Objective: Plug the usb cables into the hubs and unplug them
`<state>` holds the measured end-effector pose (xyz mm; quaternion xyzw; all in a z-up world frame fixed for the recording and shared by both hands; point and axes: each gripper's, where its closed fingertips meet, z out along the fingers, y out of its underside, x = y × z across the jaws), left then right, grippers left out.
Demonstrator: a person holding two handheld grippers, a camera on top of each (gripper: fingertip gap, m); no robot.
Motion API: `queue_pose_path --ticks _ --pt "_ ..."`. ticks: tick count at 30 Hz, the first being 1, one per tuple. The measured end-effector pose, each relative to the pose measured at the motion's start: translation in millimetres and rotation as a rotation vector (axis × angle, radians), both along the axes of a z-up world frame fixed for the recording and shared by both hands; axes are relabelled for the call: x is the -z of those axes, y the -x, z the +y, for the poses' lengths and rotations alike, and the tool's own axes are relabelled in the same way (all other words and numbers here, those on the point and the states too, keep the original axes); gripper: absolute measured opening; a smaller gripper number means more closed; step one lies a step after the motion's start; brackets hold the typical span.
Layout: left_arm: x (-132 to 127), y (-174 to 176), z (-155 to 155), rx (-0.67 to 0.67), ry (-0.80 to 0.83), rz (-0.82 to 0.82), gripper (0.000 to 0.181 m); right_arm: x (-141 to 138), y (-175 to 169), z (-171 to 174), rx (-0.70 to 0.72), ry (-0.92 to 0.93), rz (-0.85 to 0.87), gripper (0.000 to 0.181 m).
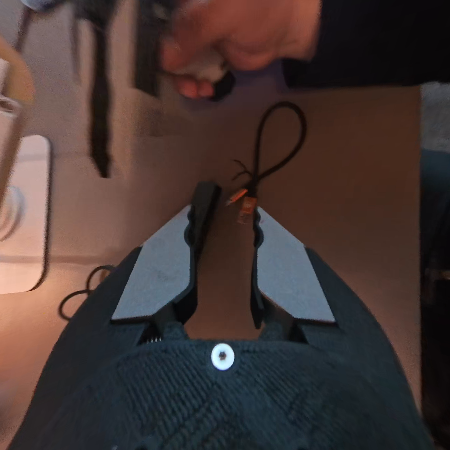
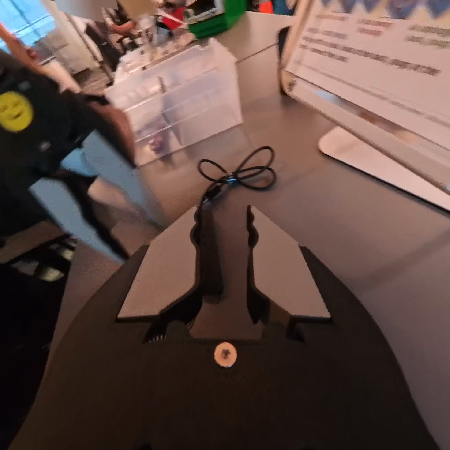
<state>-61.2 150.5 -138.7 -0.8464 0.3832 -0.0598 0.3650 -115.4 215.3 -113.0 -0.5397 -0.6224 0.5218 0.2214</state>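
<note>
Here, in the left wrist view, the left claw (image 1: 222,207) stands wide apart over the brown table (image 1: 353,194), gripping nothing. A black hub (image 1: 205,209) lies along the inside of its left finger; whether they touch I cannot tell. Just beyond the right fingertip sits a looped black cable with orange plugs (image 1: 248,207). Farther off, a blurred hand (image 1: 233,41) in a dark sleeve holds something black. A pale monitor base (image 1: 24,214) lies at the left.

In the right wrist view, the right claw (image 2: 225,211) is likewise apart and empty. A tied black usb cable (image 2: 239,173) rests on the table just beyond its tips, its plug near the left fingertip. A clear drawer box (image 2: 185,102) stands far left, a monitor (image 2: 377,73) at the right.
</note>
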Motion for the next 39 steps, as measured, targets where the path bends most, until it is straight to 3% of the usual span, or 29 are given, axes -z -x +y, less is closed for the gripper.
queue_pose_path --ticks 4,8,10,11,13,15,16,21,27,33,39 --pt "-6 35 14 -0.062 -0.105 -0.050 0.070 5 -4 -32 -0.152 -0.054 -0.020 0.055" --pt "28 46 1 0.027 -0.120 -0.008 0.068 35 -7 -39 -0.196 -0.201 -0.135 0.059" --pt "43 57 -1 0.029 -0.102 0.088 0.070 49 -12 -41 -0.227 -0.239 -0.196 0.059" --pt "49 63 -2 0.035 -0.107 0.130 0.068 54 -14 -43 -0.246 -0.245 -0.217 0.059" --pt "50 74 4 -0.006 -0.142 0.158 0.045 63 -18 -45 -0.269 -0.265 -0.252 0.054" --pt "51 78 9 -0.037 -0.152 0.182 0.037 75 -21 -42 -0.272 -0.294 -0.306 0.033" --pt "52 77 10 -0.033 -0.166 0.192 0.031 80 -21 -42 -0.271 -0.295 -0.325 0.032" --pt "51 76 16 -0.039 -0.244 0.282 0.025 77 -20 -37 -0.272 -0.263 -0.291 0.032" --pt "47 77 21 -0.077 -0.264 0.233 0.028 50 -23 -44 -0.304 -0.184 -0.166 0.030" --pt "42 89 28 -0.100 -0.386 0.396 0.022 53 -15 -39 -0.254 -0.251 -0.151 0.031" --pt "36 89 30 -0.108 -0.422 0.396 0.024 70 -9 -32 -0.218 -0.404 -0.192 0.032"
